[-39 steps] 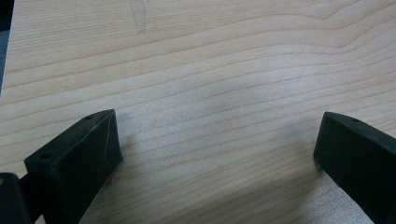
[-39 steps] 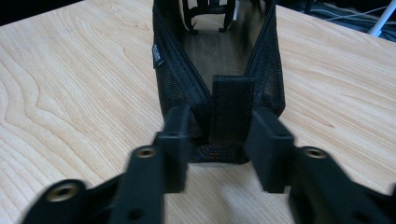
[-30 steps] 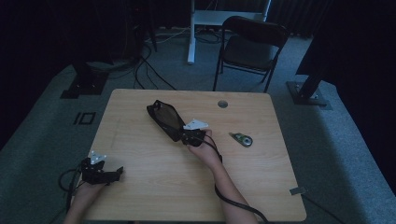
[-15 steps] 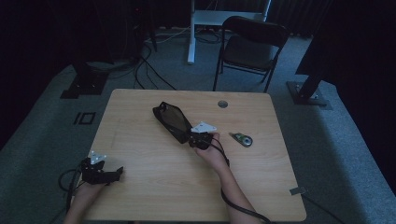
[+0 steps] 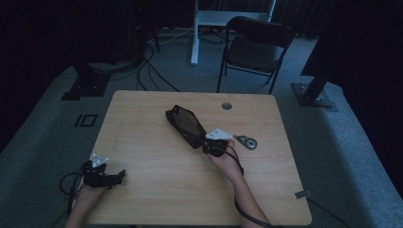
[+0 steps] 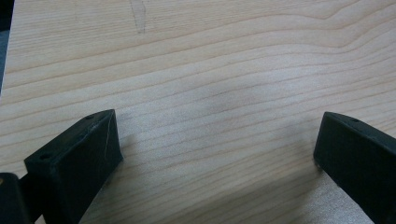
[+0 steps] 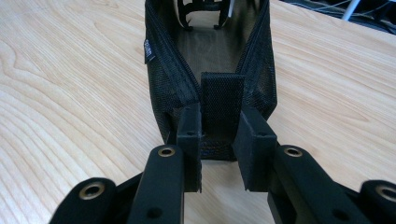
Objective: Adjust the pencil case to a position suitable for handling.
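Wood surface [image 5: 157, 190] carries everything, mostly bare, w/ a grommet hole [image 5: 226, 105] near the far edge; a folding chair [image 5: 256, 45] stands behind it on the carpet, not involved. Main obj = black mesh pouch [image 5: 186, 124], lying diagonally at mid-surface, zipper open, mouth facing up, prob so the inside can be reached; in the right gripper view something w/ a white rim sits at its far end, can't ID it. Right gripper [image 5: 215, 146] is at the pouch's near end, jaws nearly closed on either side of the fabric tab [image 7: 222, 100] at that end. Jaws look to be pinching the tab but a slight gap shows on one side, so grip prob firm, not certain. Holding by the tab makes sense: stiffest bit of a floppy pouch, lets it be dragged or steadied w/o collapsing the opening. Left gripper [image 5: 102, 175] is parked at the near-left edge, well apart from the pouch, jaws wide open over bare wood, nothing between them, so idle/standby. Small round obj [image 5: 247, 141] lies just right of the right hand, apart from the pouch; too small to ID, maybe meant to go in.
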`<state>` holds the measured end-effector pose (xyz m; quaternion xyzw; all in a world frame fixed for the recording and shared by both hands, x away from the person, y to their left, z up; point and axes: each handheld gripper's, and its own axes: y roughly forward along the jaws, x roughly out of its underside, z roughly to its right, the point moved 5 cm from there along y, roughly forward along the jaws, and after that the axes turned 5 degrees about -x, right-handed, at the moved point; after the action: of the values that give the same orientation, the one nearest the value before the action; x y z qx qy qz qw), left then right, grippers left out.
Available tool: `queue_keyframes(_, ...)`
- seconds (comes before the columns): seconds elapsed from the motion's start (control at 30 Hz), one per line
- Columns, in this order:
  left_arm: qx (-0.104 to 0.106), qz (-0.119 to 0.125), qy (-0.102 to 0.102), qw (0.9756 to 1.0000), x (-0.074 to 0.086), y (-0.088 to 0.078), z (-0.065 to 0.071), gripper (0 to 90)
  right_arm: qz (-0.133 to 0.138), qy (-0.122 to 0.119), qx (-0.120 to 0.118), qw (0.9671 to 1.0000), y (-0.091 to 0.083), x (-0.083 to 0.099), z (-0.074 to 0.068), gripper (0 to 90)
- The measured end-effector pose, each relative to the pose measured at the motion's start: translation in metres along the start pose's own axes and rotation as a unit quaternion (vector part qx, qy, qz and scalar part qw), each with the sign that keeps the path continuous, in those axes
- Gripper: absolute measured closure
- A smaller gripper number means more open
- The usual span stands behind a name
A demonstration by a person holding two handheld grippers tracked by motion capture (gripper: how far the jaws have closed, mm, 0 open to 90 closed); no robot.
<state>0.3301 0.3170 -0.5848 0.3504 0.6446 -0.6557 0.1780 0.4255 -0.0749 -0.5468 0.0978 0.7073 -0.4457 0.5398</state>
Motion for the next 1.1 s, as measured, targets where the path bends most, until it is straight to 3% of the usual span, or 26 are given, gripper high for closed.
queue_keyframes(0.5,0.0,0.0,0.0,1.0,0.0,0.0,0.0,0.7,0.011,0.023,0.035,0.999,-0.041,0.028,0.025,73.2)
queue_keyframes(1.1,0.0,0.0,0.0,1.0,0.0,0.0,0.0,0.7,0.007,0.024,0.042,0.9988,-0.085,0.055,0.023,73.3)
